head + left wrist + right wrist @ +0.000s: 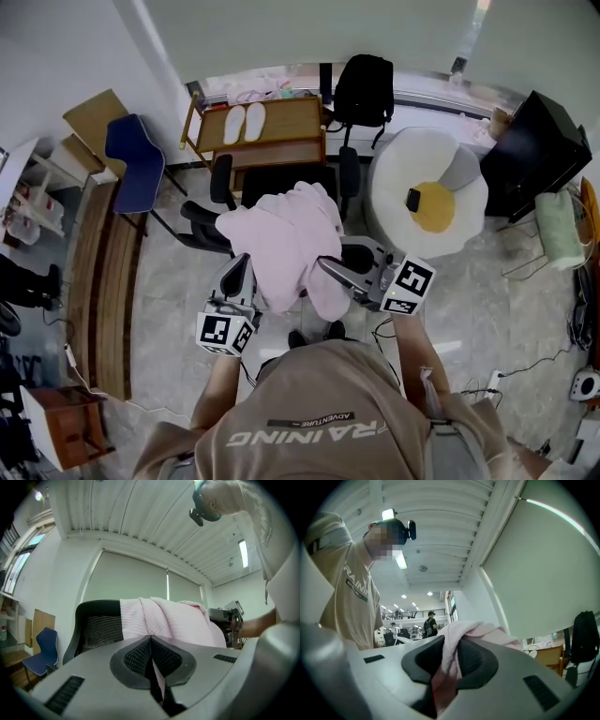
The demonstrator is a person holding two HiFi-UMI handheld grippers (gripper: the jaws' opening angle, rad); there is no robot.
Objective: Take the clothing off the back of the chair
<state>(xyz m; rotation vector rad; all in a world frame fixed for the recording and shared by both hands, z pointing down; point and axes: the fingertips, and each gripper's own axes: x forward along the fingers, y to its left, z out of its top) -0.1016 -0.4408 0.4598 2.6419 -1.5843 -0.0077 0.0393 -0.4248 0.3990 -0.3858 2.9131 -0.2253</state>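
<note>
A pale pink garment (286,239) hangs over the backrest of a black mesh office chair (202,223), right in front of me. My left gripper (242,269) is at the garment's left lower edge, shut on a thin fold of pink cloth (158,679). In the left gripper view the garment (164,618) covers the right half of the chair back (96,627). My right gripper (328,267) holds the right side. Its jaws are shut on a thick bunch of the pink cloth (449,663), which spills forward over them.
Behind the chair stands a wooden cart (272,127) with white slippers on it, and a black backpack (364,86) beside it. A blue chair (136,164) and a wooden bench (94,281) are to the left. A white and yellow round cushion (422,187) lies to the right.
</note>
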